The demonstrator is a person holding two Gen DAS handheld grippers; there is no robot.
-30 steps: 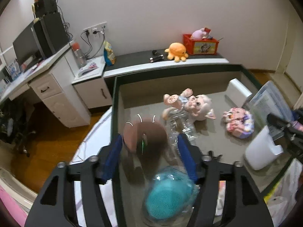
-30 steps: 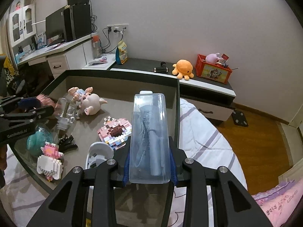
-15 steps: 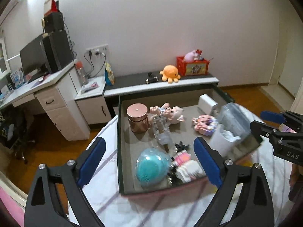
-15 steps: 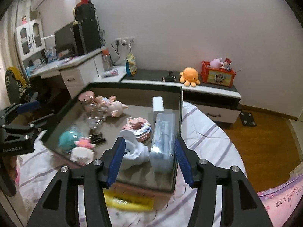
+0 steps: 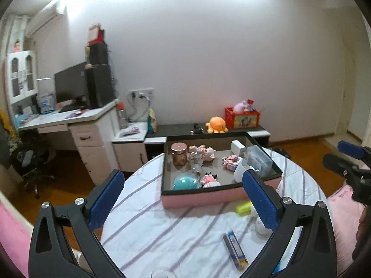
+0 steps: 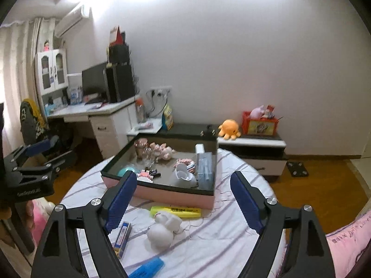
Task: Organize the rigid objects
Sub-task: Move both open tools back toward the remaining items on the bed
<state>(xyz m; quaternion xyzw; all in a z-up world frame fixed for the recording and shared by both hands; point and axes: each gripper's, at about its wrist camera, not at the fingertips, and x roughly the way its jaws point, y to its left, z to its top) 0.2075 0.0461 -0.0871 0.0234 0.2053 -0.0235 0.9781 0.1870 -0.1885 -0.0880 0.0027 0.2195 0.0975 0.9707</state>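
The round striped table (image 6: 231, 227) carries a pink box (image 6: 171, 193), yellow highlighter (image 6: 176, 211), white figurine (image 6: 163, 229) and 1 blue comb (image 6: 148, 266).

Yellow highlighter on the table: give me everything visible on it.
The yellow highlighter is a flat-sided plastic marker with dark print along its barrel. It lies on its side on the striped tablecloth, just in front of the pink storage box and roughly parallel to its front wall. A white figurine overlaps its left part; whether they touch is unclear. In the left wrist view only its end shows. Neither claw is near it.
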